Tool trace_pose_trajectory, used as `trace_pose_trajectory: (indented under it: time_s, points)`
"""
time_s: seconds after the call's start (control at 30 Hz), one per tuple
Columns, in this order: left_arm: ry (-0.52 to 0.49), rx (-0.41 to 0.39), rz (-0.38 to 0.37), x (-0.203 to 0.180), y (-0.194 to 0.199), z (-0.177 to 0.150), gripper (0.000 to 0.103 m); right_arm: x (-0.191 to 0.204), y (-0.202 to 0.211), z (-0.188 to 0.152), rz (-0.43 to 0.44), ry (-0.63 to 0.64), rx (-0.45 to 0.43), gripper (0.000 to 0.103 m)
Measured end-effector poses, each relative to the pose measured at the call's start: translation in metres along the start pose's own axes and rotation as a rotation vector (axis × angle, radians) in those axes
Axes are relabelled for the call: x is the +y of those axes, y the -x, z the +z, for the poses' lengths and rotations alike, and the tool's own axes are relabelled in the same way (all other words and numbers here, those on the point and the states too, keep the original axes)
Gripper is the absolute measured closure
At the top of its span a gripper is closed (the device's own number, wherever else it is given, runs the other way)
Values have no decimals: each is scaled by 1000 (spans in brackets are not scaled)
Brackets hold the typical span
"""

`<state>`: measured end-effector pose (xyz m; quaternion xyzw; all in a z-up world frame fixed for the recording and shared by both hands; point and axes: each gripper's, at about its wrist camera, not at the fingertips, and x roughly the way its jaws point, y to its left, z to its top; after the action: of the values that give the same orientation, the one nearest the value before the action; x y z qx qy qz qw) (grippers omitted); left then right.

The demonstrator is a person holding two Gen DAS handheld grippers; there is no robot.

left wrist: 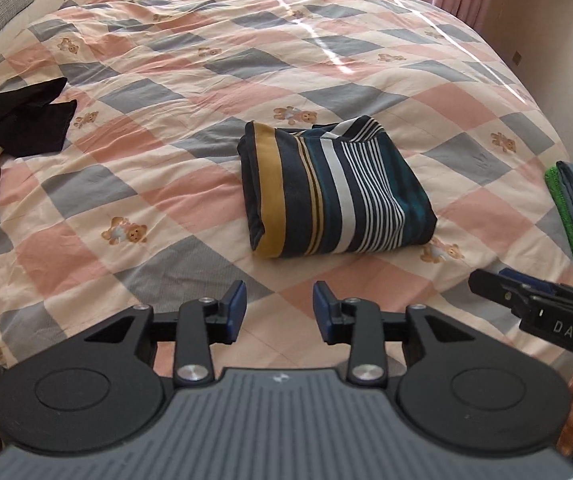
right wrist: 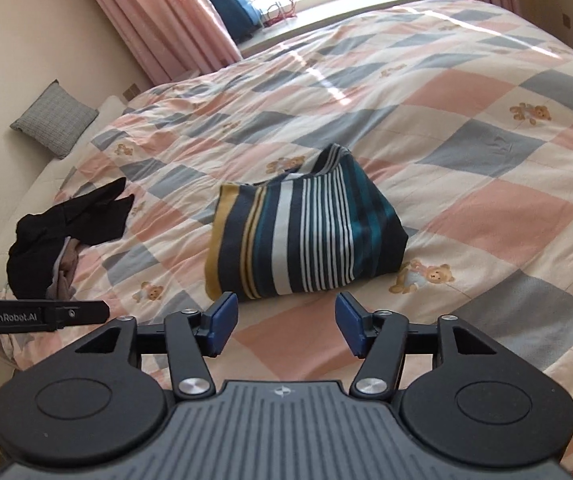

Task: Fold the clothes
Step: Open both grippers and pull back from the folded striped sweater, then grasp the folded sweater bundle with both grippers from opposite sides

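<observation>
Striped garment (left wrist: 336, 188) is seen folded mid-quilt (left wrist: 166, 80), just ahead of both tools. Left gripper (left wrist: 279, 312) and right gripper (right wrist: 286, 328) are spread, empty. Dark clothes (left wrist: 18, 120) (left edge) are judged unfolded.

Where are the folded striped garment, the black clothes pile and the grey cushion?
folded striped garment (left wrist: 334, 196), left wrist view, middle of its top face.
black clothes pile (right wrist: 66, 228), right wrist view, centre of the dark fabric.
grey cushion (right wrist: 54, 118), right wrist view, middle of its front.
</observation>
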<state>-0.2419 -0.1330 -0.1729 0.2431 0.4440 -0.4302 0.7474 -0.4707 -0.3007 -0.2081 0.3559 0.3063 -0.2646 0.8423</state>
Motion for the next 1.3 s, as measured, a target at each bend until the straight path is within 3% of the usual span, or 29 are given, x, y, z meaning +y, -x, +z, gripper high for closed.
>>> trace_pose_trajectory:
  time_s: [0.17,0.33,0.43,0.6,0.67,0.87,0.97,1.1,1.17,1.3]
  points:
    - [27,19,19,-4,5,7,67,0,8,15,17,25,19,38]
    - [58,53,68,-10,-16,22,65,-18,-9,35,56,29,82,36]
    - [99,62,49,-7,-33,29,57,-35,-25,49,80,45,136,35]
    - [328,44,-106,31,-72,35,39,-80,-62,69,96,38,203,33]
    - [431,36,-192,50,-93,41,38,-100,-77,77,100,12,222,32]
    - [562,30,-351,105,-177,76,30,-151,-133,96,189,-141,249,31]
    - [568,68,-419,125,-224,88,30,-167,-168,104,227,-203,255,30]
    - [482,107,-482,133,-270,99,30,-179,-205,115,255,-259,240,30]
    - [435,119,-490,135,-285,99,28,-182,-221,119,263,-269,234,29]
    - [437,129,-601,144,-306,97,25,-182,-246,124,274,-277,245,23]
